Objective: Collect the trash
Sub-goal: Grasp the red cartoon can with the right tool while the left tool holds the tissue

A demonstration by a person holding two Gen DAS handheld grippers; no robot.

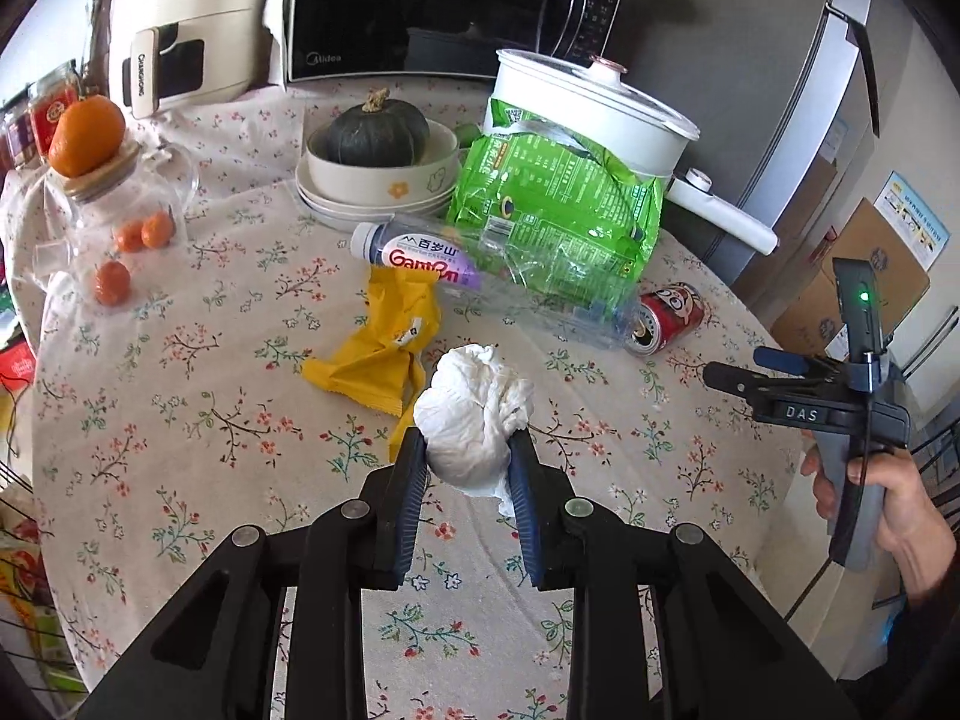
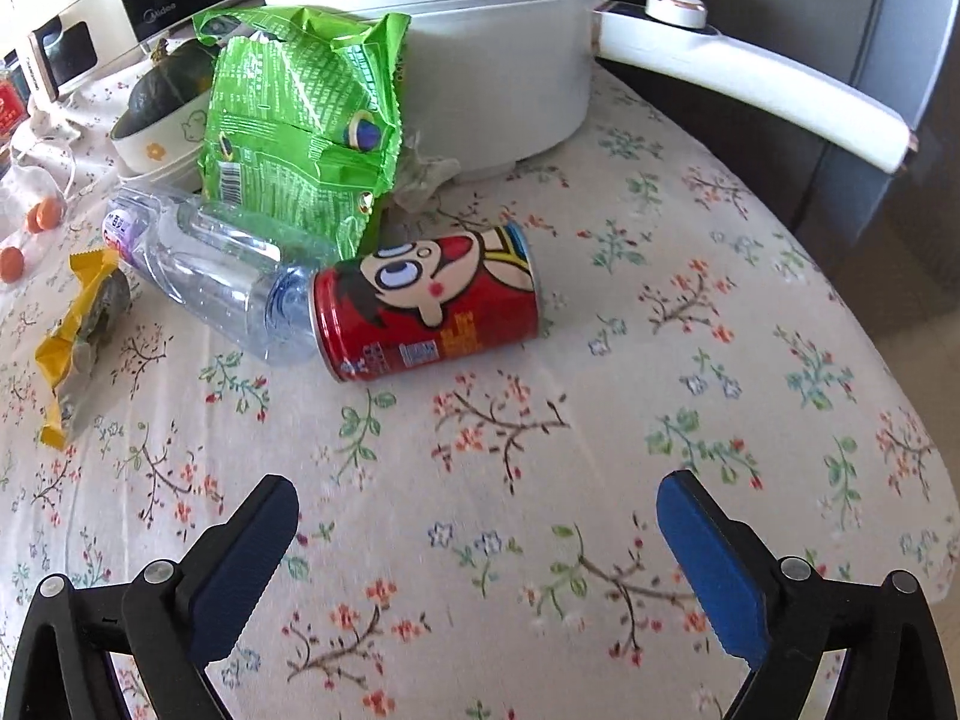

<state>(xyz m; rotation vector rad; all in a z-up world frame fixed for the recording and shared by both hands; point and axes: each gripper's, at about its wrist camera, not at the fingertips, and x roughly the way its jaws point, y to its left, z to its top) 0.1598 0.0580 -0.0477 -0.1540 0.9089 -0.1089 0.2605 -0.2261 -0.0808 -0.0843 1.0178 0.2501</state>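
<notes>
My left gripper (image 1: 471, 450) is shut on a crumpled white tissue (image 1: 474, 414) just above the floral tablecloth. Beyond it lie a yellow wrapper (image 1: 378, 342), a clear plastic bottle (image 1: 480, 270), a green snack bag (image 1: 558, 204) and a red can (image 1: 669, 318) on its side. My right gripper (image 2: 477, 516) is open and empty, low over the cloth, with the red can (image 2: 426, 306) a short way ahead. The bottle (image 2: 222, 276), green bag (image 2: 300, 126) and yellow wrapper (image 2: 78, 324) lie to its left. The right gripper also shows in the left wrist view (image 1: 729, 375).
A white electric pot (image 1: 594, 102) with a long handle (image 2: 750, 84) stands behind the trash. A bowl with a dark squash (image 1: 378, 138), a glass jar with oranges (image 1: 114, 210), a microwave (image 1: 444, 6) and an appliance (image 1: 180, 24) stand at the back. The table edge curves at right (image 2: 900, 360).
</notes>
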